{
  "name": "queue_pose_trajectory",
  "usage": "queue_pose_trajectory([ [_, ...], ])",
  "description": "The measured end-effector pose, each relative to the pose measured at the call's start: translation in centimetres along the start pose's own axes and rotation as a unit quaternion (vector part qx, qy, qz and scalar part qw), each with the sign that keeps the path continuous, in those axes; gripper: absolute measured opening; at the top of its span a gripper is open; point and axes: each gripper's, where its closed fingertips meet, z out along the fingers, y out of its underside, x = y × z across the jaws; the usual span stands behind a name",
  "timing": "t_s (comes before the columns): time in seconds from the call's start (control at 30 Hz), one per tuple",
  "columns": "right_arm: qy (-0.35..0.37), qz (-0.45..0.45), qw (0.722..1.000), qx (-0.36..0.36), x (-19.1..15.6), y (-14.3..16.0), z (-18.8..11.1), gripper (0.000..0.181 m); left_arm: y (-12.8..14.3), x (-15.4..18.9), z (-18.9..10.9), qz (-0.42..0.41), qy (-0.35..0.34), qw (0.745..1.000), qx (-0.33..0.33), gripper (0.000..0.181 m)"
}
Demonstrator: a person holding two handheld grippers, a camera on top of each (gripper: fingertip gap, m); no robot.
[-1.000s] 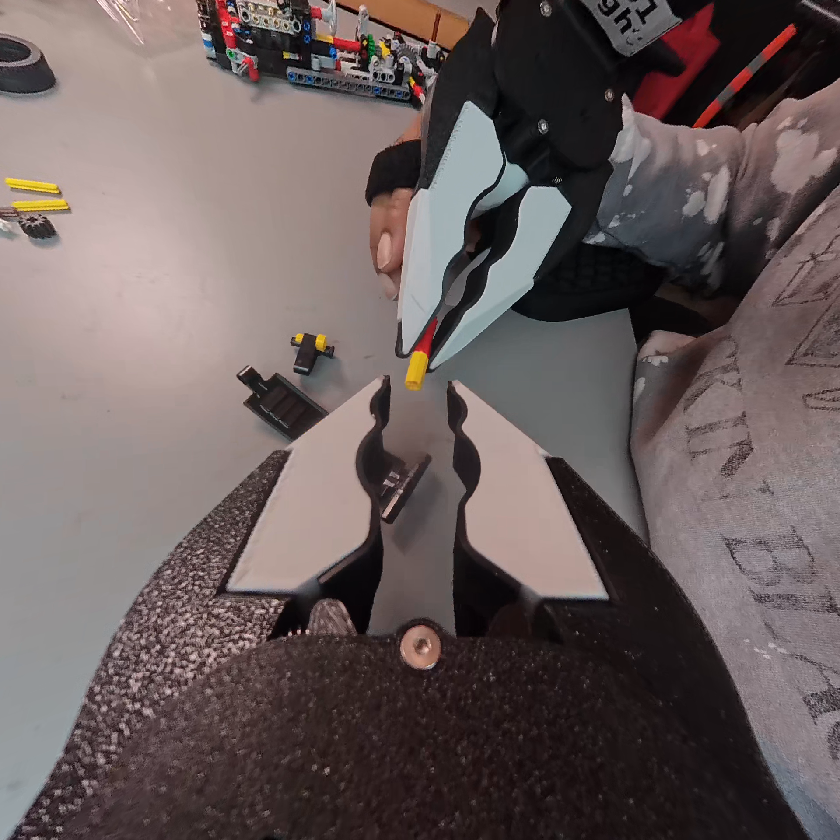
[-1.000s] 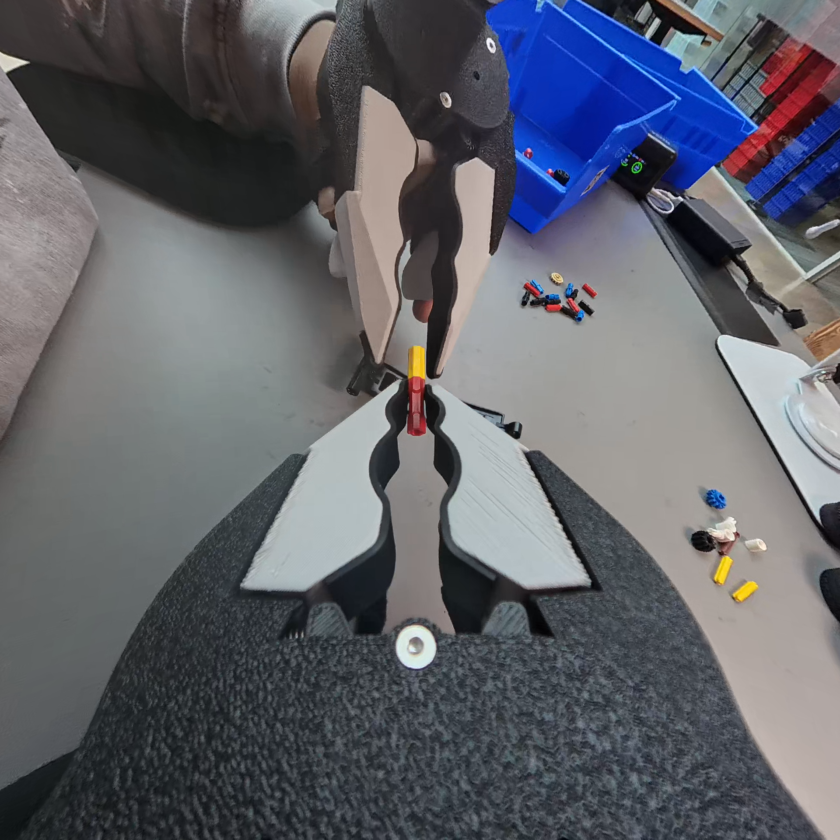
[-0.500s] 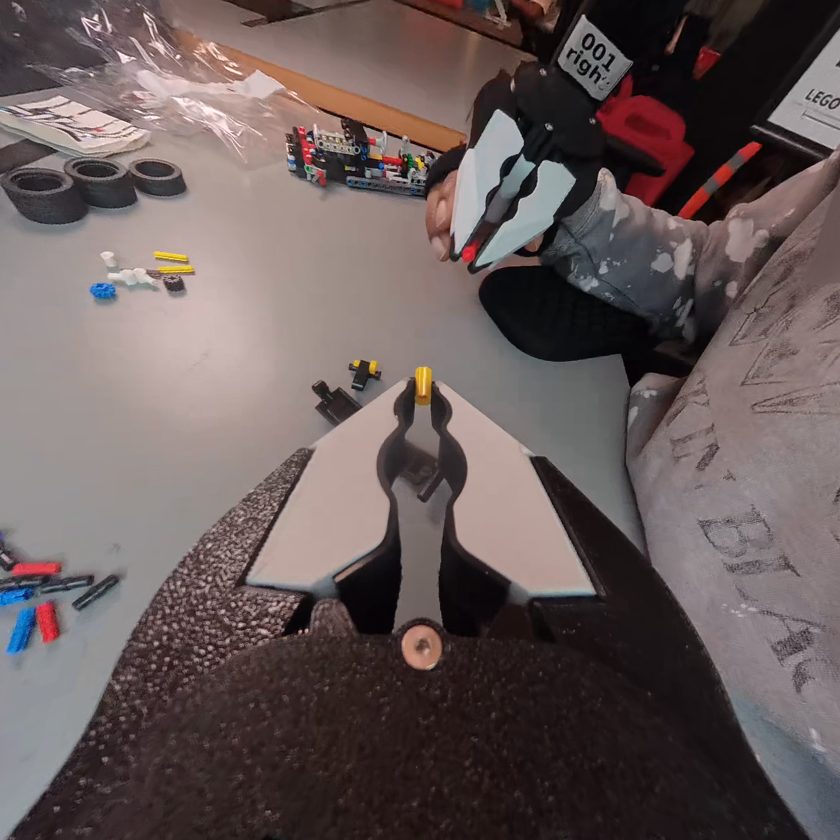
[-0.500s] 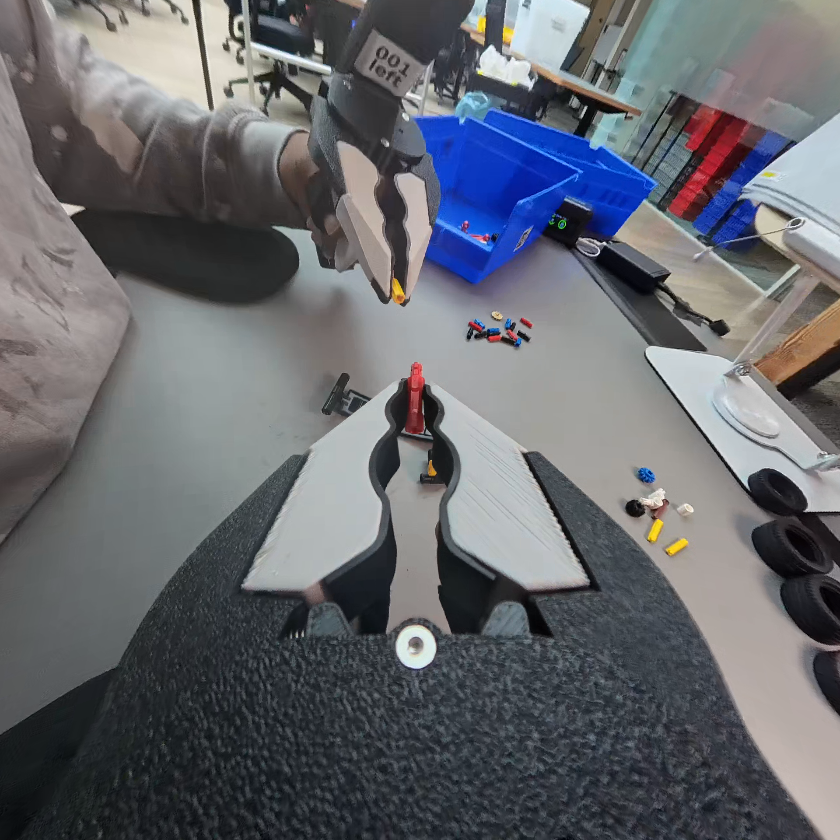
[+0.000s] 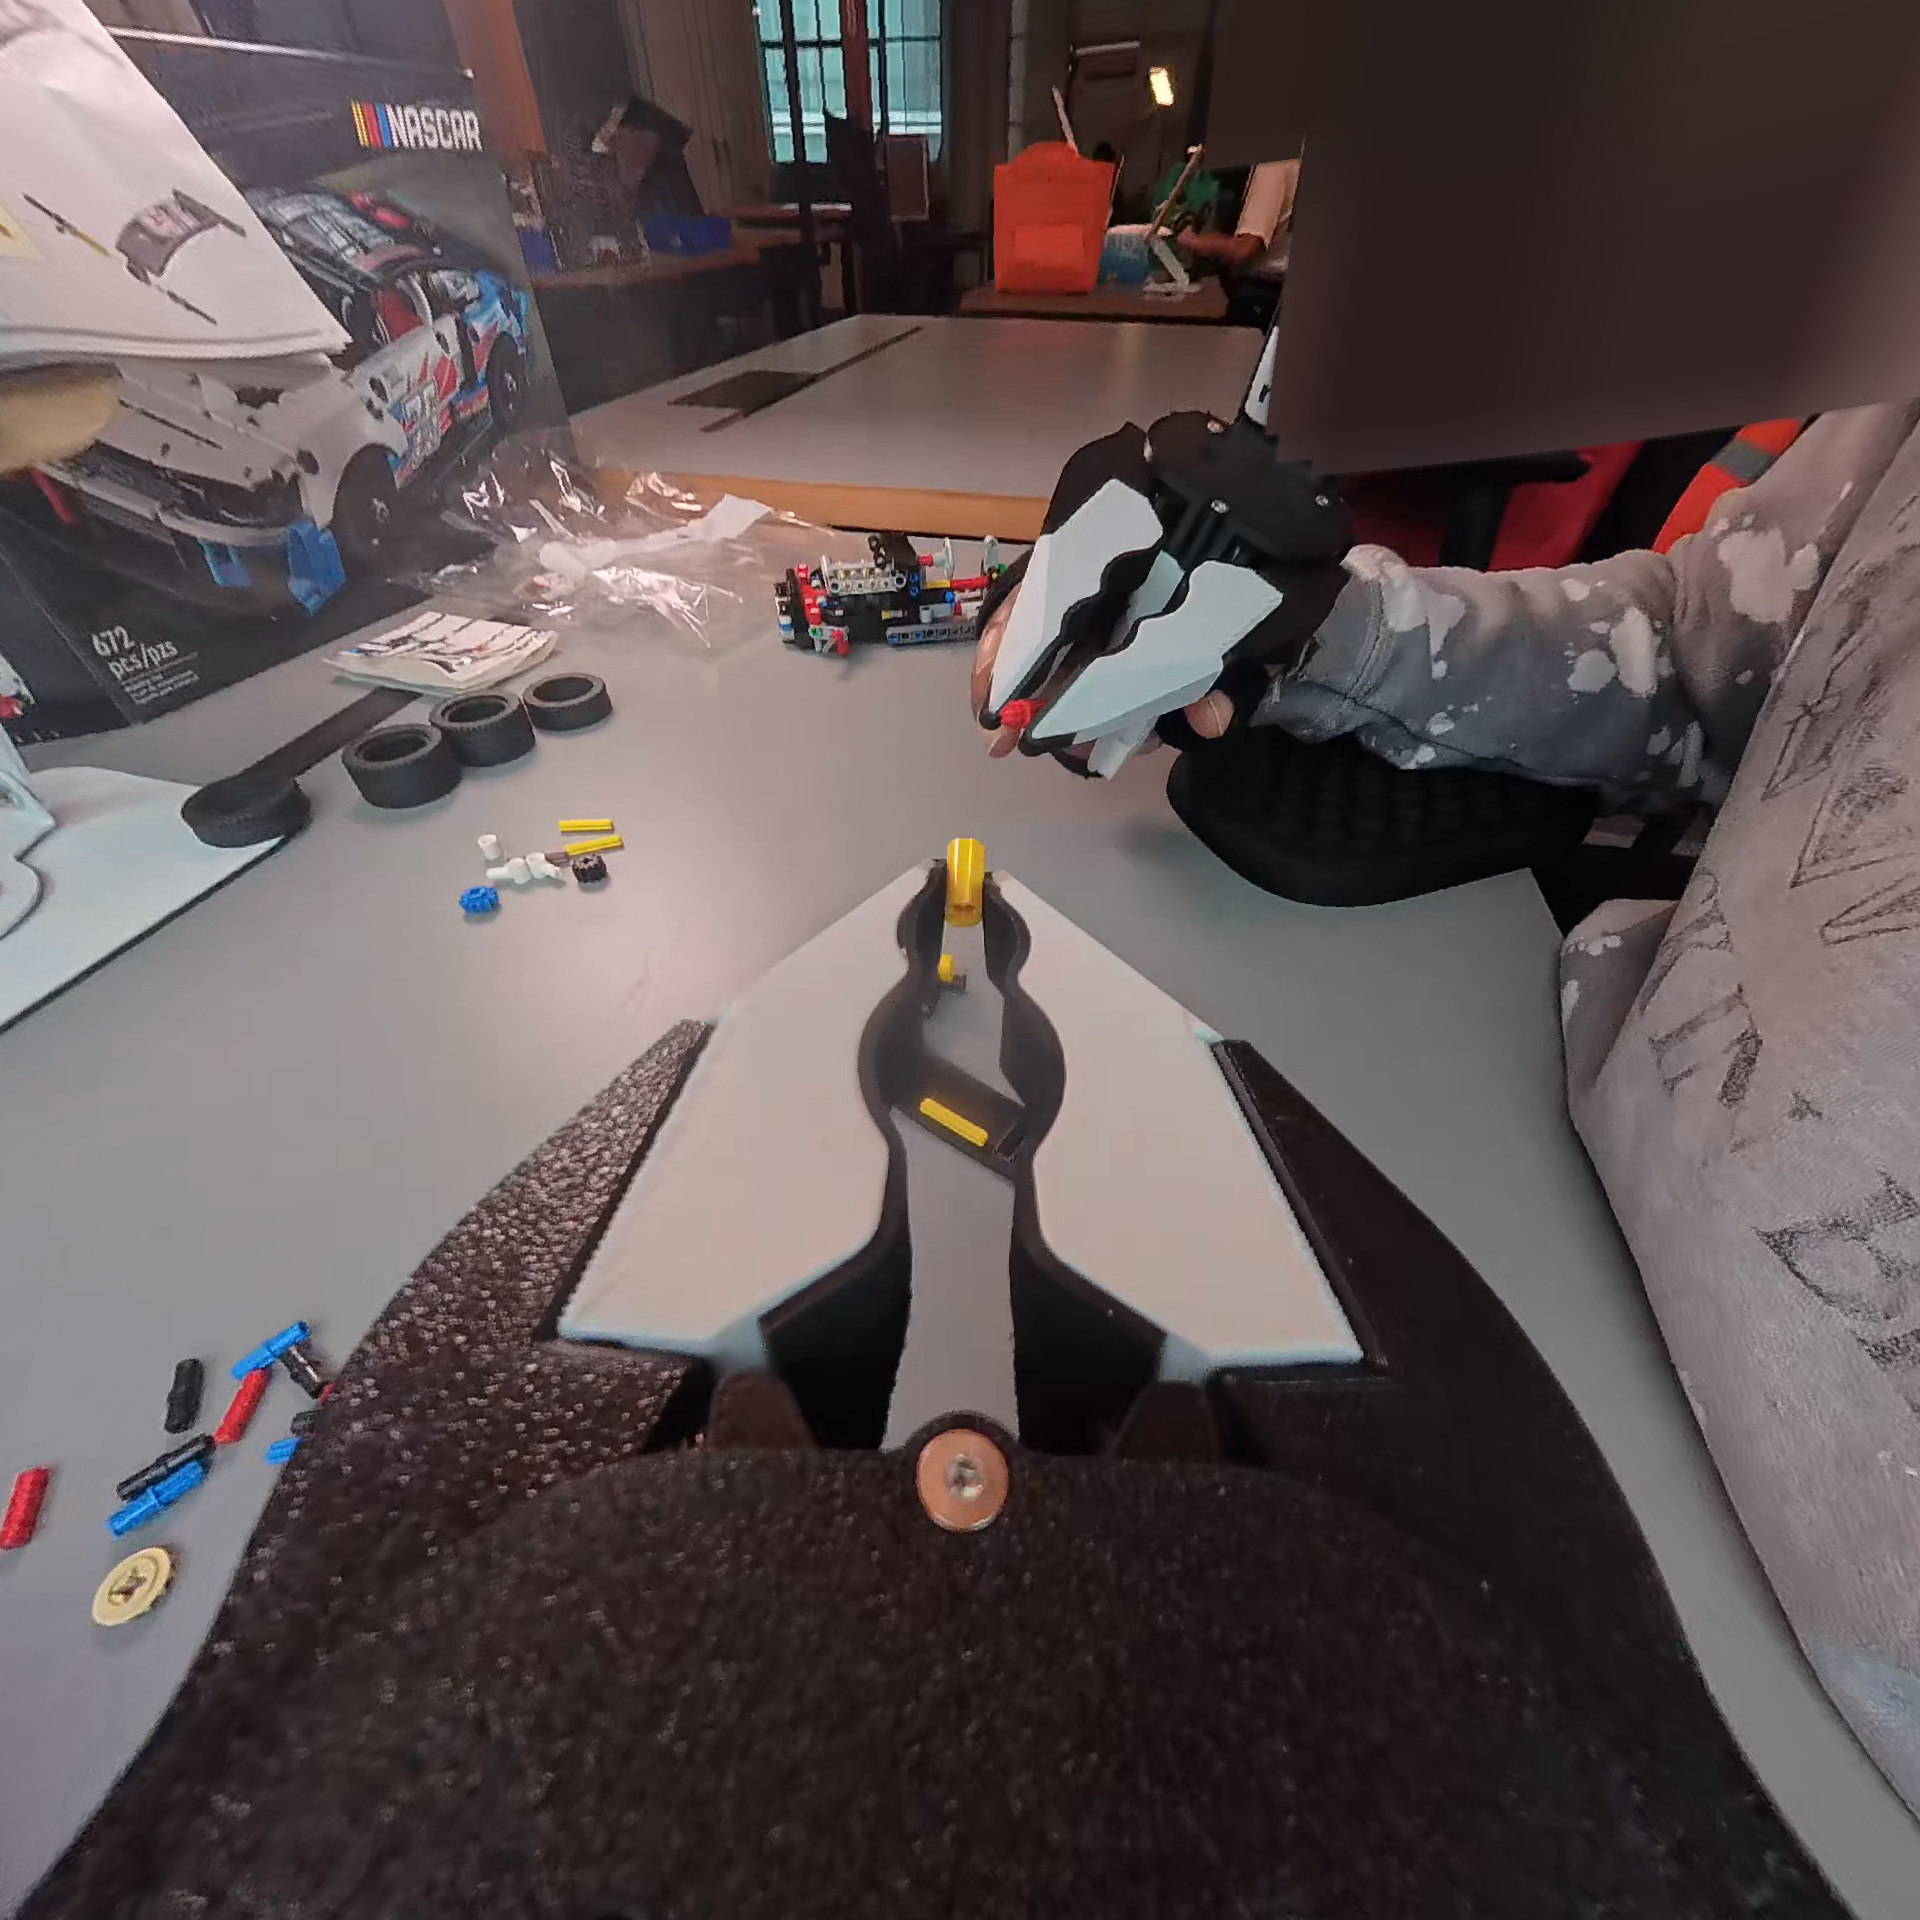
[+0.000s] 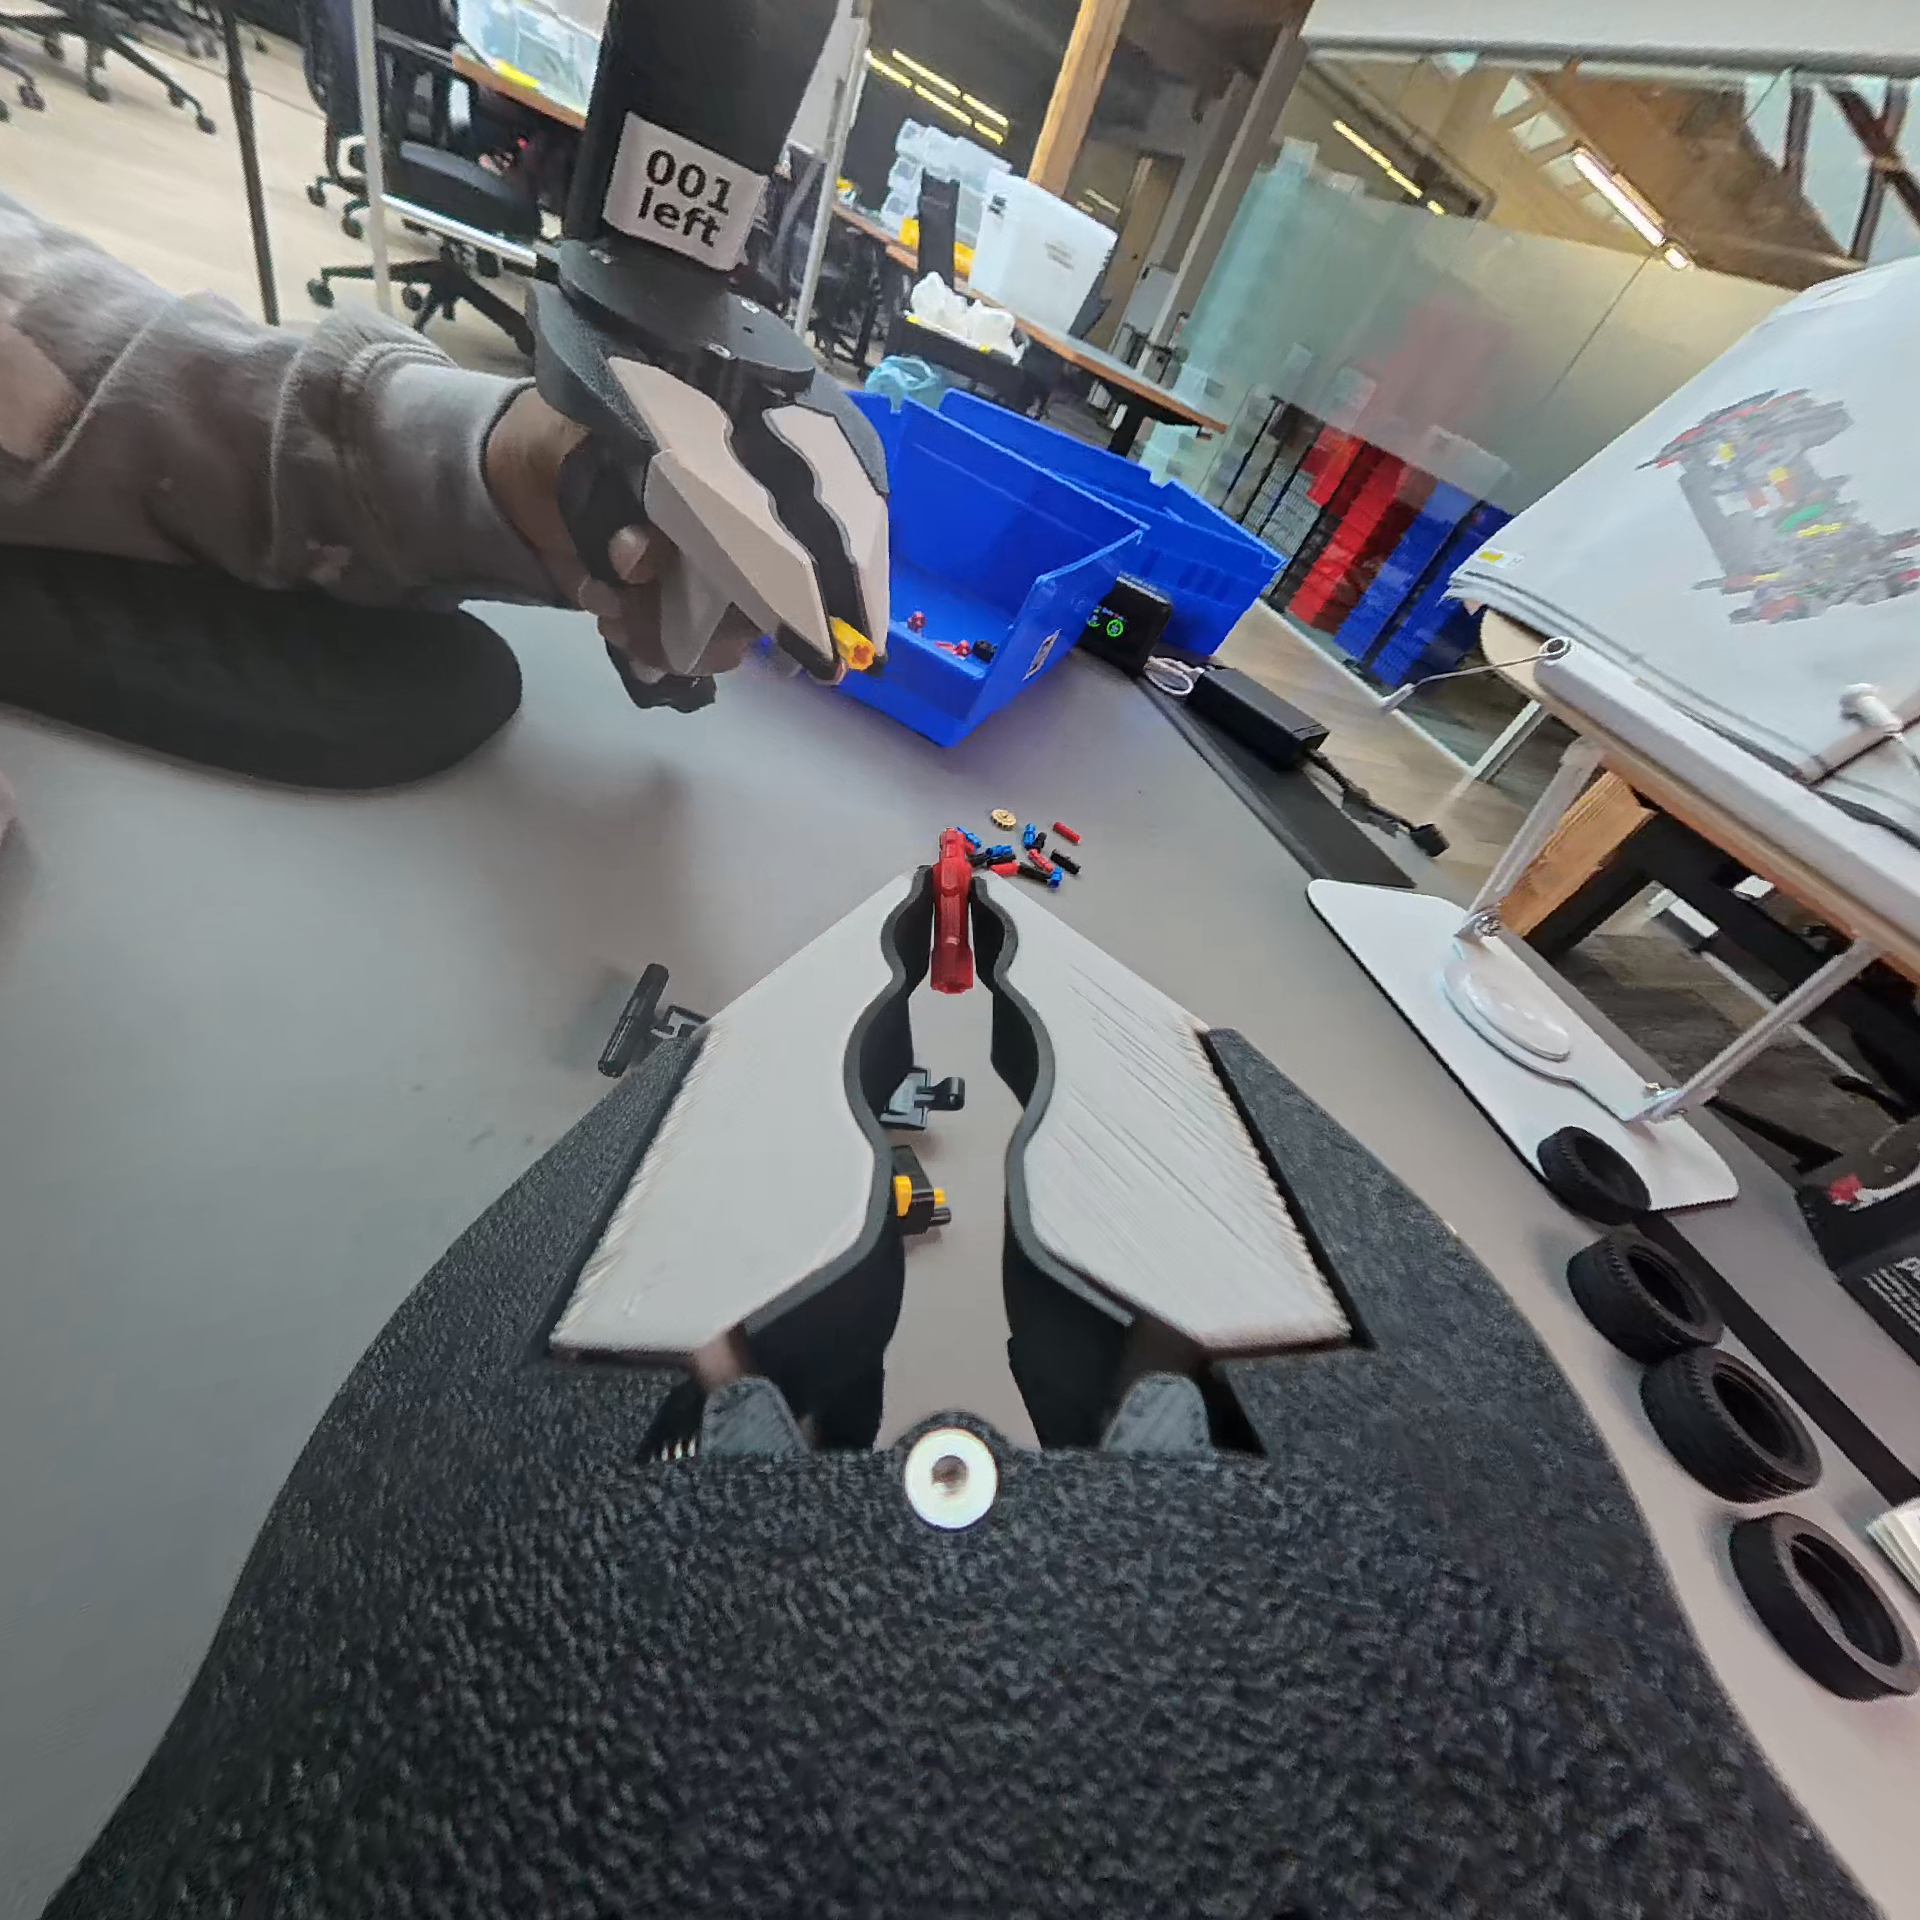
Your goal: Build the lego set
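Left wrist view shows the left claw [image 5: 964, 883] clamped at its very tips on a small yellow piece [image 5: 963, 881], which stands upright and pokes just above the fingertips, held clear above the grey worktop [image 5: 727, 810]. Below, seen through the gap between the fingers, a black piece with a yellow bar [image 5: 961, 1117] lies on the worktop. The right claw [image 5: 1023, 717], well apart from the left one and nearer the person's edge, is closed on a red piece [image 5: 1020, 713]. In the right wrist view that red piece [image 6: 950, 925] sits lengthwise between the fingertips of the right claw [image 6: 951, 894]. The partly built model [image 5: 883, 603] rests near the far edge, beyond four black tyres [image 5: 478, 727].
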Motion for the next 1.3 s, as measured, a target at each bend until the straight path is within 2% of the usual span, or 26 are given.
queue_pose_trajectory([
  [0.07,0.01,-0.004,1.0,0.006,0.0,-0.2,0.2,0.004,-0.2,-0.4,-0.4,0.006,-0.011,1.0,0.008,0.005],
  [0.13,0.015,-0.009,1.0,0.002,-0.1,0.0,0.5,0.004,-0.6,-2.0,-1.3,0.01,-0.053,0.998,0.011,0.005],
  [0.2,0.016,-0.013,1.0,-0.003,-0.2,0.2,0.7,0.004,-1.4,-4.7,-3.1,0.01,-0.127,0.992,0.026,0.005],
  [0.23,0.016,-0.013,1.0,-0.004,-0.2,0.2,0.8,0.004,-1.7,-6.9,-4.5,0.012,-0.191,0.981,0.032,0.005],
  [0.27,0.018,-0.012,1.0,-0.004,-0.2,0.3,0.8,0.004,-1.6,-9.4,-6.3,0.012,-0.267,0.963,0.027,0.005],
  [0.33,0.016,-0.007,1.0,-0.005,-0.2,0.4,0.9,0.005,-0.3,-13.9,-10.8,-0.005,-0.418,0.908,-0.011,0.005],
  [0.4,0.015,-0.006,1.0,-0.006,-0.3,0.5,1.1,0.005,2.0,-16.5,-14.6,-0.045,-0.51,0.856,-0.07,0.005],
  [0.43,0.012,-0.005,1.0,-0.008,-0.4,0.5,1.1,0.005,2.9,-17.1,-15.7,-0.063,-0.53,0.841,-0.087,0.005],
  [0.5,0.01,-0.005,1.0,-0.009,-0.6,0.6,1.3,0.005,4.1,-17.5,-16.7,-0.093,-0.538,0.831,-0.103,0.006],
  [0.57,0.008,-0.006,1.0,-0.011,-0.7,0.6,1.4,0.004,5.1,-17.7,-17.2,-0.11,-0.544,0.823,-0.123,0.019],
  [0.67,0.009,-0.01,1.0,-0.014,-0.8,0.8,1.4,0.004,4.7,-17.7,-17.3,-0.111,-0.547,0.823,-0.11,0.033],
  [0.73,0.011,-0.013,1.0,-0.014,-0.8,0.7,1.5,0.004,3.4,-17.1,-16.1,-0.096,-0.524,0.842,-0.084,0.035],
  [0.8,0.016,-0.021,1.0,-0.014,-0.8,0.6,1.5,0.004,1.8,-15.3,-13.1,-0.083,-0.459,0.883,-0.051,0.029],
  [0.87,0.019,-0.029,0.999,-0.016,-0.8,0.6,1.7,0.004,0.6,-11.8,-8.3,-0.093,-0.328,0.94,-0.02,0.023],
  [0.93,0.023,-0.044,0.999,-0.018,-1.0,0.5,1.9,0.004,0.0,-7.1,-3.6,-0.145,-0.171,0.975,-0.001,0.024],
  [1.0,0.024,-0.062,0.998,-0.018,-1.4,0.4,2.2,0.004,-0.2,-2.9,-0.2,-0.209,-0.046,0.977,0.002,0.028],
  [1.07,0.024,-0.081,0.996,-0.018,-1.8,0.2,2.5,0.004,-0.1,-0.1,2.1,-0.251,0.028,0.967,-0.001,0.028],
  [1.17,0.031,-0.114,0.993,-0.017,-2.3,-0.1,2.8,0.005,0.9,1.7,4.0,-0.283,0.066,0.956,-0.032,0.028],
  [1.27,0.039,-0.135,0.99,-0.026,-2.3,0.2,2.8,0.004,1.0,1.6,4.2,-0.306,0.068,0.949,-0.031,0.011],
  [1.3,0.038,-0.133,0.99,-0.027,-2.4,0.2,2.9,0.004,1.0,1.6,4.1,-0.308,0.07,0.948,-0.031,0.01],
])
